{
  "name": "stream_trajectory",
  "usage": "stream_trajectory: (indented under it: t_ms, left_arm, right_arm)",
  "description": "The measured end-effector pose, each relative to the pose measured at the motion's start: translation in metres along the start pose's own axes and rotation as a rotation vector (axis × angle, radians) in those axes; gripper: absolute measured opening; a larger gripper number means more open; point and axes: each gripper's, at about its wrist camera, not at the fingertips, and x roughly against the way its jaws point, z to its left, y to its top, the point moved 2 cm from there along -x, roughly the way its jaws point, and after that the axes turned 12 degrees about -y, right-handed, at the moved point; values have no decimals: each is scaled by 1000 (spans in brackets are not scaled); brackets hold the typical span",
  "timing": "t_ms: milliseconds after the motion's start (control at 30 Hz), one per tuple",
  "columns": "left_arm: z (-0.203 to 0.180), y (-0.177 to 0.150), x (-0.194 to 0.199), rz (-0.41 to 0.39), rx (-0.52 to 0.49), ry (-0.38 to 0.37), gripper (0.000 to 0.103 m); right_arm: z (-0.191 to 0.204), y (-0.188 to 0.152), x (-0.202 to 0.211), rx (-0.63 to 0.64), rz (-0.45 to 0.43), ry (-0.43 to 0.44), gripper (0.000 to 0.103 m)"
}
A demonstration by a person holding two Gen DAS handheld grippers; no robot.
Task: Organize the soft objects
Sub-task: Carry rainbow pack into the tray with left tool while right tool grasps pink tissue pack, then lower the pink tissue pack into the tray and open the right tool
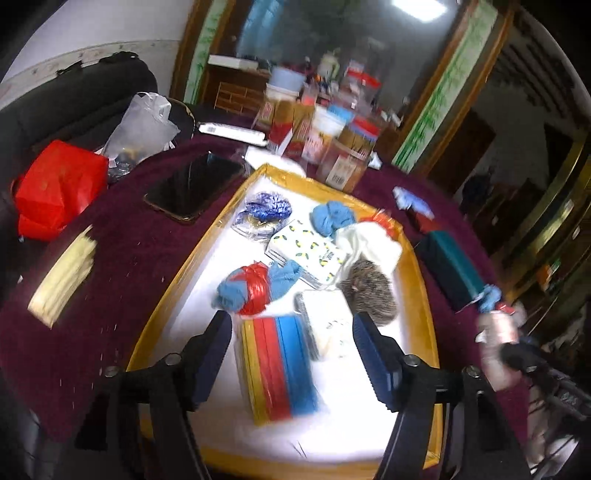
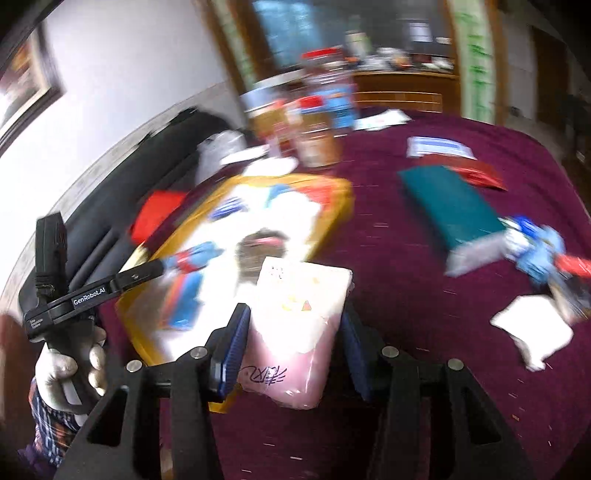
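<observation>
**A cluttered room around a maroon-covered counter**

The counter [image 1: 122, 266] wears a deep maroon cloth. Behind it a white wall [image 1: 110, 26] carries a patterned border strip, and a dark framed picture [image 2: 26, 81] hangs there. A black sofa [image 1: 74, 96] sits against that wall. Farther back, a wide wood-framed mirror [image 1: 332, 33], edged with green-printed strips, reflects a bright ceiling light [image 1: 417, 7]. A wooden cabinet [image 2: 399, 88] stands below it, crowded with blurred jars and boxes. To the right the room falls dark, with brass-coloured rails [image 1: 554, 184].
</observation>
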Motion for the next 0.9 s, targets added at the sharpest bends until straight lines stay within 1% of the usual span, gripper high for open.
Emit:
stream_trajectory:
  t_ms: [33, 133, 200, 267, 333, 400, 467, 567, 633, 767, 900]
  left_arm:
    - [0, -3, 7, -15, 6, -15, 72]
    - [-1, -14, 31, -72, 15, -42, 73]
    - [3, -20, 46, -115, 37, -57, 77]
    - [9, -25, 56, -141, 60, -67, 77]
    - [14, -27, 63, -153, 75, -76, 77]
    - [17, -29, 69, -164, 81, -77, 77]
    - [19, -31, 72, -173, 80, -77, 77]
    - [22, -35, 75, -179, 79, -76, 77]
    - [24, -37, 75, -175, 81, -82, 77]
    - [24, -40, 74, -167, 85, -89, 77]
    - [20, -44, 75, -156, 79, -96, 78]
  right_arm:
    - [18, 2, -6, 45, 17, 17, 48]
    - [56, 6, -21, 135, 63, 55, 48]
    - [79, 7, -36, 198, 97, 50, 48]
    - [97, 7, -54, 242, 148, 47, 48]
    - [104, 6, -70, 263, 190, 25, 48]
    - [103, 7, -85, 267, 222, -12, 48]
    - [98, 12, -98, 265, 230, -69, 48]
    - [87, 23, -108, 220, 222, -110, 48]
    - [79, 29, -111, 216, 201, -171, 48]
    - [72, 35, -114, 200, 192, -178, 48]
    - [75, 32, -104, 194, 151, -168, 55]
